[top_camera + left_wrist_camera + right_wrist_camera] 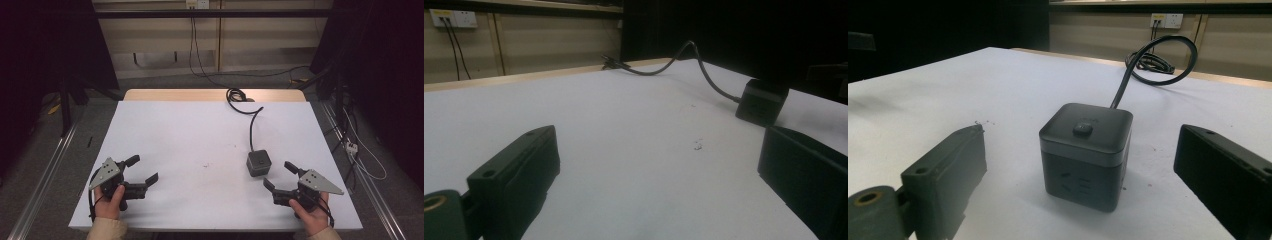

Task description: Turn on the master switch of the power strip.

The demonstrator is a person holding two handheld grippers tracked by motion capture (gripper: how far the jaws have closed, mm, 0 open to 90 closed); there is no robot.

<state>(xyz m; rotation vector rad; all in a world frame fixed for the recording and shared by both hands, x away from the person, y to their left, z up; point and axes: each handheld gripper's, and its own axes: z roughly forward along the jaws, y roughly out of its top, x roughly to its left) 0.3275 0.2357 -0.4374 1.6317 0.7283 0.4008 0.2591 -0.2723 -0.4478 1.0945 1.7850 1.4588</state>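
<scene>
A dark cube-shaped power socket [259, 163] with a button on top stands on the white table, right of centre; its black cable [252, 122] runs to the far edge. In the right gripper view the cube [1086, 152] sits just ahead of the spread jaws, not touched. My right gripper [280, 175] rests open at the table's near right, held by a hand, a short way from the cube. My left gripper [141, 168] lies open at the near left with nothing between its jaws. The left gripper view shows the cube [762, 101] far off to the right.
The white table top [200, 135] has a wooden strip [175, 94] along its far edge. The cable coils [236, 95] at that edge. Wall sockets [1166, 20] and loose cables lie beyond. Metal rails run along both sides of the table.
</scene>
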